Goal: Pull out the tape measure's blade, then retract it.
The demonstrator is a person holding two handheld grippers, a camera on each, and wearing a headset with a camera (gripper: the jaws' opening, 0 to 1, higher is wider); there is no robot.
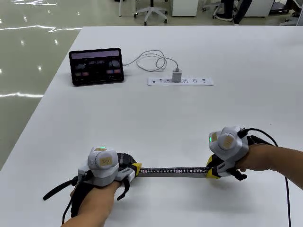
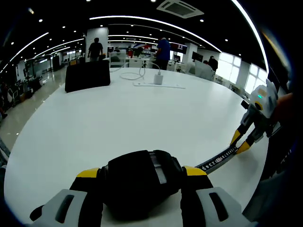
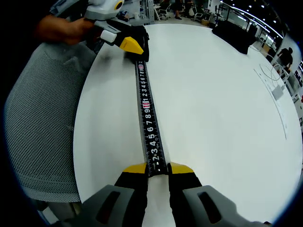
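The left gripper [image 2: 141,172] clamps the black rounded tape measure case [image 2: 142,189], near left on the white tabletop [image 1: 189,127]. The right gripper [image 3: 157,168] pinches the end of the black numbered blade [image 3: 147,109], stretched rightward. Risk: a slipping pinch would likely let it snap back.

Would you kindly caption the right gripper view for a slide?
Right gripper clamps the end of the extended blade; left gripper holds its case.

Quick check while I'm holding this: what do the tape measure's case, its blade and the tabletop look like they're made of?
Case: black, matte, probably moulded plastic or rubber; rounded ribs, dull sheen. Blade: thin dark strip with pale printed numerals, likely coated steel; runs straight, unsagging. Tabletop: white, smooth, faintly glossy; perhaps laminate, can't confirm.
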